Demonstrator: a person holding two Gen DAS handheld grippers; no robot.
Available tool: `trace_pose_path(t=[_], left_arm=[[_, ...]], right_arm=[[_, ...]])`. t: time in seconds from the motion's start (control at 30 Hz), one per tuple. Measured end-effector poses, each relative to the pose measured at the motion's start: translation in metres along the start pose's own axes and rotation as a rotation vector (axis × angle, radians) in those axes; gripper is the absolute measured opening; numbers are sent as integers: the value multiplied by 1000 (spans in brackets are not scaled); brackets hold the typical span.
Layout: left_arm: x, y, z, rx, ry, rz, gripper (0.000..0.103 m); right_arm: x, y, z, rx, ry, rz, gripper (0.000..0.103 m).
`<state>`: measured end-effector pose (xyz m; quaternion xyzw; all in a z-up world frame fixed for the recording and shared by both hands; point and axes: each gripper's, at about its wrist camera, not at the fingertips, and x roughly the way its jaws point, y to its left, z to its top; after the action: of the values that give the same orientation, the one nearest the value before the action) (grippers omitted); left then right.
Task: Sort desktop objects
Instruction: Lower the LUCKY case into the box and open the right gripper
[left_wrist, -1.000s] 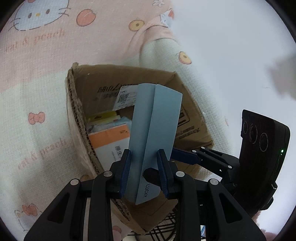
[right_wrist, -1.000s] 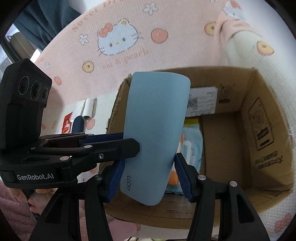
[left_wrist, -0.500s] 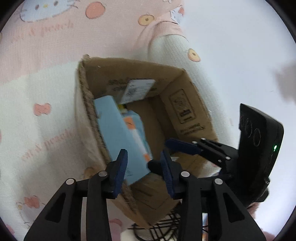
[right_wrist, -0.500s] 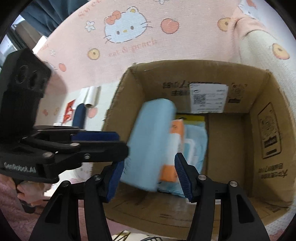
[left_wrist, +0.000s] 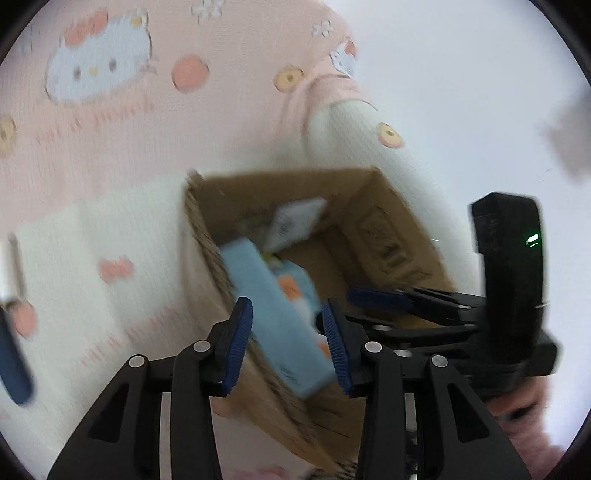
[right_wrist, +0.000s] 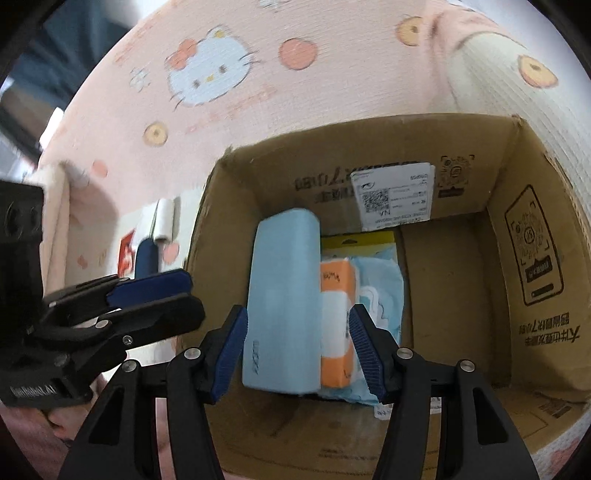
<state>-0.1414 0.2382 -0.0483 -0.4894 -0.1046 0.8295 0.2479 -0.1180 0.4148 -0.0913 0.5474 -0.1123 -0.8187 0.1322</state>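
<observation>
Blue case (right_wrist: 282, 306) dropped into cardboard box (right_wrist: 532, 206), left tool (left_wrist: 288, 347) opening, empty, right tool (right_wrist: 295, 354) spread, empty.

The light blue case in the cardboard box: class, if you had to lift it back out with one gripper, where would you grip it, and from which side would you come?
Grip the light blue case across its narrow width, near the upper end farthest from the camera, coming from above through the open top of the cardboard box. It stands on edge against the box's left wall with an orange pack beside it, so only its top is probably free.
</observation>
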Motion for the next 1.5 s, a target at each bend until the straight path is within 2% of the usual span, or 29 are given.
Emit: trace_pose_path(t=[0.07,0.17,0.2,0.27,0.3,0.37,0.4,0.43,0.53,0.6,0.7,0.93,1.0,1.2,1.27,1.37,1.43,1.5], left_arm=[[2,2,4,31,-17,24,43],[9,2,14,75,-14,-39,43],[14,2,20,83,-3,-58,41],[29,3,33,87,48,-50,29],[37,3,38,85,72,-38,25],[56,8,48,71,138,-1,22],[64,10,53,63,157,16,16],[68,13,56,57,158,20,14],[74,11,62,67,168,17,14],[76,11,64,67,171,47,13],[77,13,63,60,183,20,13],[74,5,57,37,236,50,13],[77,-1,51,31,281,36,13],[79,-14,39,87,281,87,14],[79,-15,37,82,283,86,14],[75,-13,35,42,290,32,23],[68,-12,34,17,262,-5,43],[58,-14,34,17,216,-13,49]], right_arm=[[3,0,5,29,-9,10,55],[11,-4,13,73,-9,14,52],[15,-6,16,84,-3,12,37],[24,-9,20,117,19,17,15],[26,-11,22,130,18,27,15],[32,-12,26,141,30,28,15],[35,-11,28,140,32,17,14],[36,-10,30,137,33,6,14],[45,-8,35,140,44,18,14],[51,-7,35,145,60,25,14],[59,-1,30,116,82,22,14],[56,3,16,73,111,-3,14],[50,2,7,68,121,-8,14],[40,8,-11,39,139,-41,14],[36,7,-16,47,140,-36,14],[29,4,-20,83,125,-16,15],[21,6,-21,82,104,-28,15],[10,8,-17,62,65,-63,15]])
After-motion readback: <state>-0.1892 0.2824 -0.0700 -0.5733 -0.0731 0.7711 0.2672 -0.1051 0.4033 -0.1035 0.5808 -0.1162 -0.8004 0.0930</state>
